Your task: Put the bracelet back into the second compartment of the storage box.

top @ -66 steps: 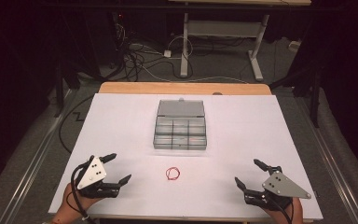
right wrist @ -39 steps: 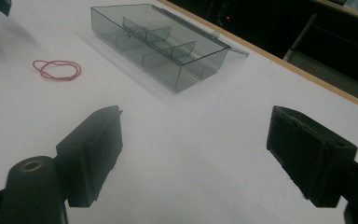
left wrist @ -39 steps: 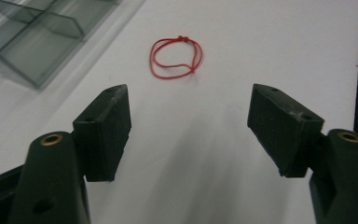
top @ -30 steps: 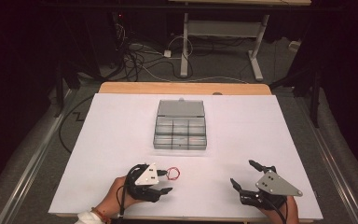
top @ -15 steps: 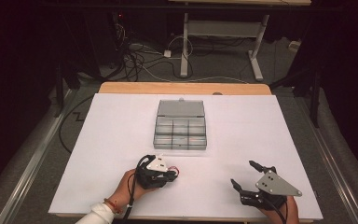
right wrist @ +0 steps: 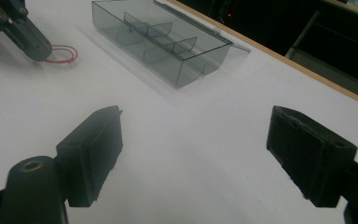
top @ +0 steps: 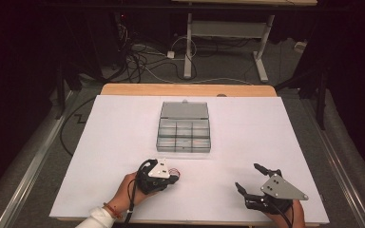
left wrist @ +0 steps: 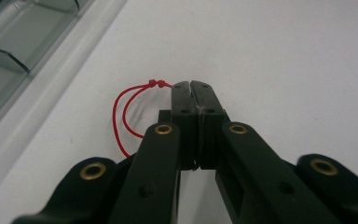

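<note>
From the high view, a clear compartment box (top: pixel 184 135) sat mid-table on the white tabletop (top: pixel 109 142) with its lid open toward the far edge. The left gripper (top: pixel 173 177) lay just in front of the box, its tips at a red string loop (top: pixel 173 171) that showed there as little more than a speck. The right gripper (top: pixel 251 179) rested well apart, near the table's front right.

The left gripper view supplied the detail: the left gripper (left wrist: pixel 190 85) had its jaws pressed together on the red string loop (left wrist: pixel 121 109), pinching it beside its small knot, with the box edge at upper left.

The right gripper view showed the right gripper (right wrist: pixel 193 149) spread wide over bare tabletop, holding nothing, with the box's dividers (right wrist: pixel 161 39) and the loop (right wrist: pixel 61 53) beyond.
</note>
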Available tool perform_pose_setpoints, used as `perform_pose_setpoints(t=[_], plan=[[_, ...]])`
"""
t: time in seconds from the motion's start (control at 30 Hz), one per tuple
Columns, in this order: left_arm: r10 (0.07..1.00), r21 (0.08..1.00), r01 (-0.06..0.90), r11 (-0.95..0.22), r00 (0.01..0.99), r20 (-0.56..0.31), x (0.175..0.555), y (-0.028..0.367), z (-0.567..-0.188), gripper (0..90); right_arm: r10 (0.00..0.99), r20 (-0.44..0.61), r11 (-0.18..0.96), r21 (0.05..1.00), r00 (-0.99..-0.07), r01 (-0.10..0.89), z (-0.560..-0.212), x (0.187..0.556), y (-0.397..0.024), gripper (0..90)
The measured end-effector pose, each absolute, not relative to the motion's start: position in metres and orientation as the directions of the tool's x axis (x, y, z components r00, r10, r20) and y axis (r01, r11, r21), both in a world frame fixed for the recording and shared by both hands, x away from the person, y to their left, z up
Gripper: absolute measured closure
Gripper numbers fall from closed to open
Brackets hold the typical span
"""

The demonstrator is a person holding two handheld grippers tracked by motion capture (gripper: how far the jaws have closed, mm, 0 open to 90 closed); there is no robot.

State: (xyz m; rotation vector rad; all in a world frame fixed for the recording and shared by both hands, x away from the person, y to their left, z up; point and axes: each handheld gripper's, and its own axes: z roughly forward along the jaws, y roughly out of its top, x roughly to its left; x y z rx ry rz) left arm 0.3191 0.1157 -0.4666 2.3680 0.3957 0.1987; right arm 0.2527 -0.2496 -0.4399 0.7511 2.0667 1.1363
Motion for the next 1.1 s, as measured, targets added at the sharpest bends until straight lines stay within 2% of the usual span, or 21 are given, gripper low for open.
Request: perform_pose_setpoints(t=[0.63,1.1], plan=[[0.359,0.741,0.176,-0.648,0.929,0.093,0.317,0.133,-0.437,86.9,0.737,-0.265,0.451,0.878,-0.621,0.162,-0.438,0.252,-0.25,19.0],[0.378,0.775,0.165,-0.609,0.92,0.101,0.339,0.128,-0.415,86.9,0.736,-0.262,0.452,0.877,-0.624,0.165,-0.438,0.254,-0.248,19.0]])
